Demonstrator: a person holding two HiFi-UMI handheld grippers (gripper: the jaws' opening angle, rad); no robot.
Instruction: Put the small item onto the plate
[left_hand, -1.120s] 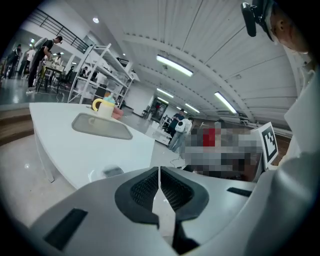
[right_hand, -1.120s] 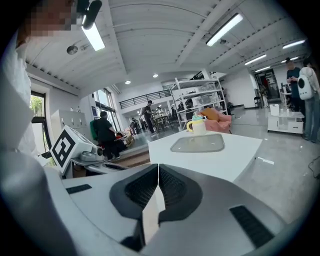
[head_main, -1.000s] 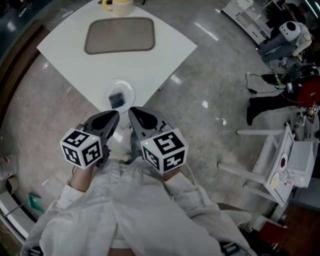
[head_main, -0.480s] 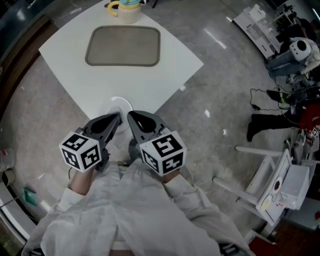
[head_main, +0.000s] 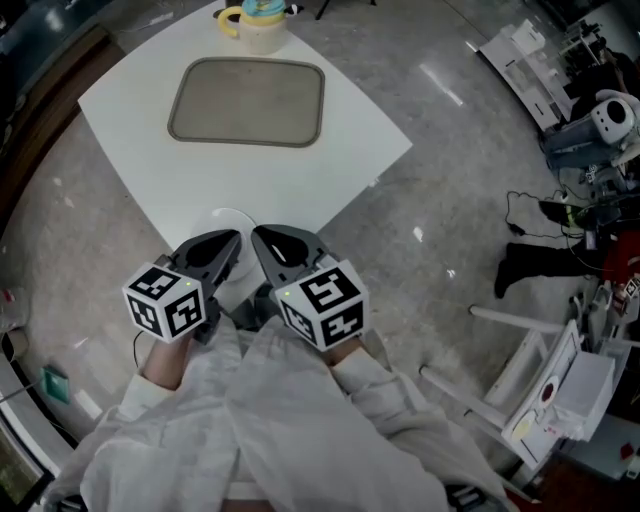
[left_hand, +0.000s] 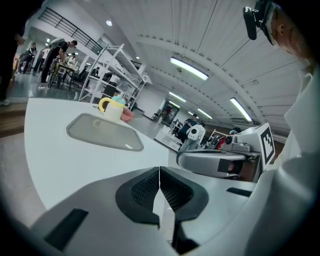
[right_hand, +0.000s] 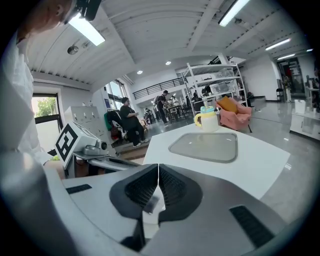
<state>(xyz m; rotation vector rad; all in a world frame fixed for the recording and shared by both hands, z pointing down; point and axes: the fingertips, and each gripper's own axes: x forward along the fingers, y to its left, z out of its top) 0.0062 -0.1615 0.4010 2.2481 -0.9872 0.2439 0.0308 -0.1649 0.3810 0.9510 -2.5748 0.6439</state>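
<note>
We now cover more of the plate (head_main: 222, 218) than before; left gripper (head_main: 228, 244) and right gripper (head_main: 264, 240) jaws are closed, empty.

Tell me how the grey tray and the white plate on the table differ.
The tray is a grey rounded rectangle; the plate is white and round. The tray sits toward the far side of the table, in full head view; the plate lies at the near corner, largely covered by the left tool and right tool. The tray looks larger than the plate. Both lie flat on the table.
</note>
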